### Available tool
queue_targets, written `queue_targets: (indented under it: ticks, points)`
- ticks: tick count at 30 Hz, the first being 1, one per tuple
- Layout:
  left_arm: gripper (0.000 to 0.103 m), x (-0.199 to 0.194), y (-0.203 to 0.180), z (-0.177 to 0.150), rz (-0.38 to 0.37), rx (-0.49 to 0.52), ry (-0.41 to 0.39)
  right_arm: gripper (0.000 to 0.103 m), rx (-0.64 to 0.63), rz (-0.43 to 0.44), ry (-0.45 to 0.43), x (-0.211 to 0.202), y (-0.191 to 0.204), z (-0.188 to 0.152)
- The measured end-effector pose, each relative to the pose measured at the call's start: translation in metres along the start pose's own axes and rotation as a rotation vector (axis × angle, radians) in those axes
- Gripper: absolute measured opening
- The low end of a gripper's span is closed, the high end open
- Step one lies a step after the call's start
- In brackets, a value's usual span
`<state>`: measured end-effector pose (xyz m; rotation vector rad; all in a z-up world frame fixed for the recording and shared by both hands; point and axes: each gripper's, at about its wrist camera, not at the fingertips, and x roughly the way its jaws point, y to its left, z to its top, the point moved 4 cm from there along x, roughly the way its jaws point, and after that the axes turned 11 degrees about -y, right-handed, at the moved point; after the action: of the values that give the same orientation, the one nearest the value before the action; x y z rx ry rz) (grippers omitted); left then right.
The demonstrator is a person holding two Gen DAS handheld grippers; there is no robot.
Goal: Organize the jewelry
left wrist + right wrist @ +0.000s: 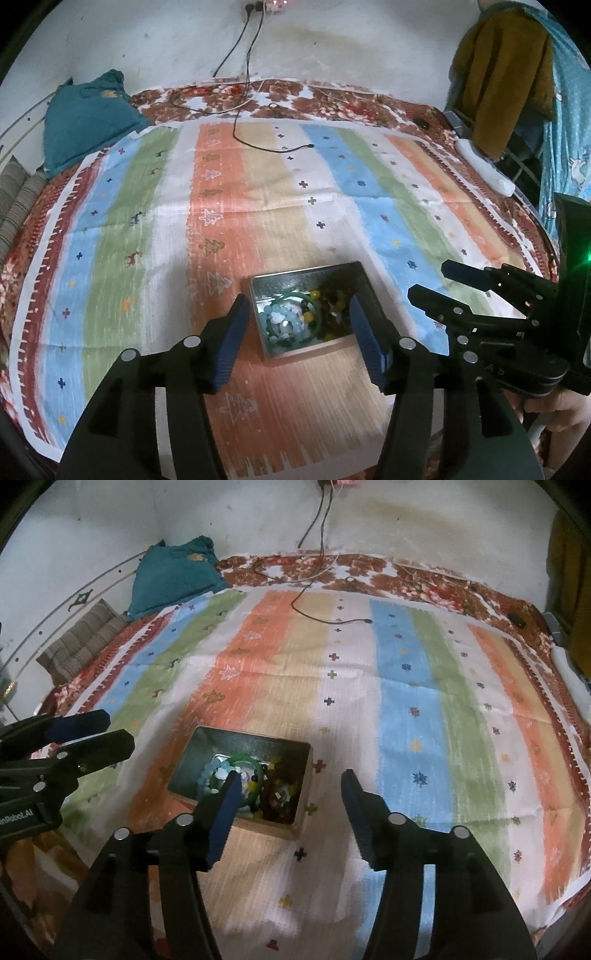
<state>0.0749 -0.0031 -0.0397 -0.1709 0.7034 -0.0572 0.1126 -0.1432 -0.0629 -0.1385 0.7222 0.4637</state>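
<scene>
Both grippers, left (297, 310) and right (288, 786), hung spread wide above the bead-filled metal box (258, 291).

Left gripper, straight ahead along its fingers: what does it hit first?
Most likely the open metal box of beaded bracelets, framed between the open left gripper fingers. Depth unclear.

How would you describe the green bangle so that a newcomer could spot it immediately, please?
On the striped cloth sits an open metal tin of beaded bracelets. Inside lies the green bangle, one smooth solid ring, resting on the pale blue beads; everything around it is strung from separate round beads.
</scene>
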Motion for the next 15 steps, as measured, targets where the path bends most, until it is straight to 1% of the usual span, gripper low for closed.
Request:
queue_targets:
  ticks: [5, 8, 10, 15]
  points:
    - [0.066, -0.011, -0.003, -0.008, -0.01, 0.008, -0.012, 0.073, 0.003, 0.016, -0.022, -0.012, 0.0, -0.003]
    - [0.068, -0.015, -0.005, -0.013, -0.019, 0.004, -0.011, 0.076, 0.009, 0.023, -0.027, -0.016, -0.001, -0.005]
    - [0.072, -0.018, -0.005, -0.016, -0.017, 0.006, -0.014, 0.077, 0.012, 0.027, -0.033, -0.019, -0.001, -0.006]
    - [0.087, -0.028, -0.008, -0.023, 0.001, 0.034, -0.051, 0.086, 0.014, 0.046, -0.05, -0.029, 0.0, -0.01]
